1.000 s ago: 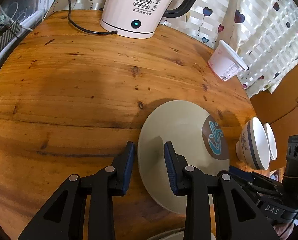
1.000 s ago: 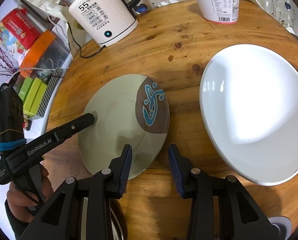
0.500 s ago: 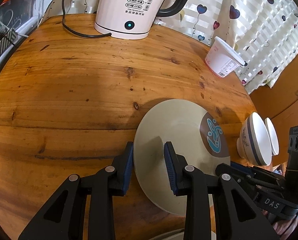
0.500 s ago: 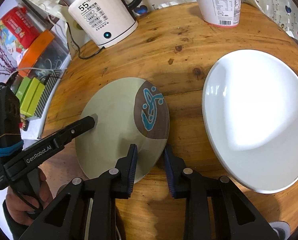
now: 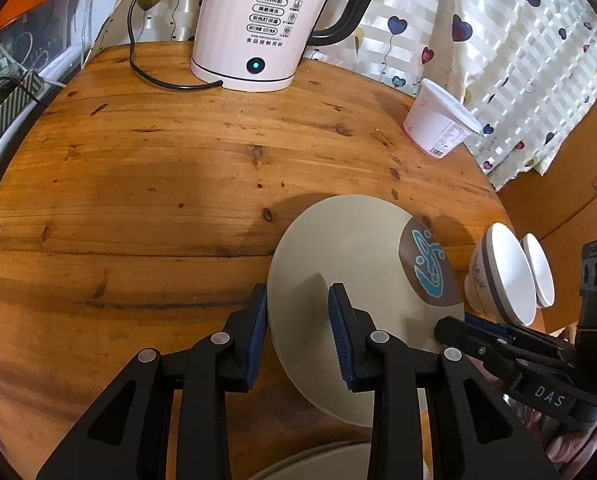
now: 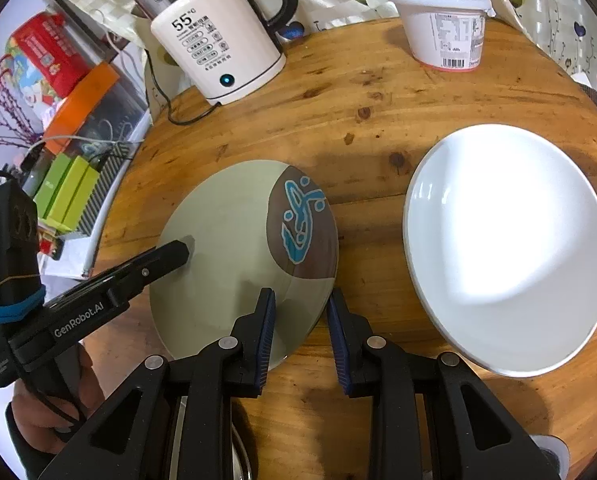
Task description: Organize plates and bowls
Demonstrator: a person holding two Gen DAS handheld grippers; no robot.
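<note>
Merely bowls (image 5: 502,276) beside beige plate (image 5: 350,252)

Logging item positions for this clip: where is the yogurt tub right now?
The yogurt tub stands at the table's far edge by the curtain, right of the kettle and beyond the white plate.
</note>
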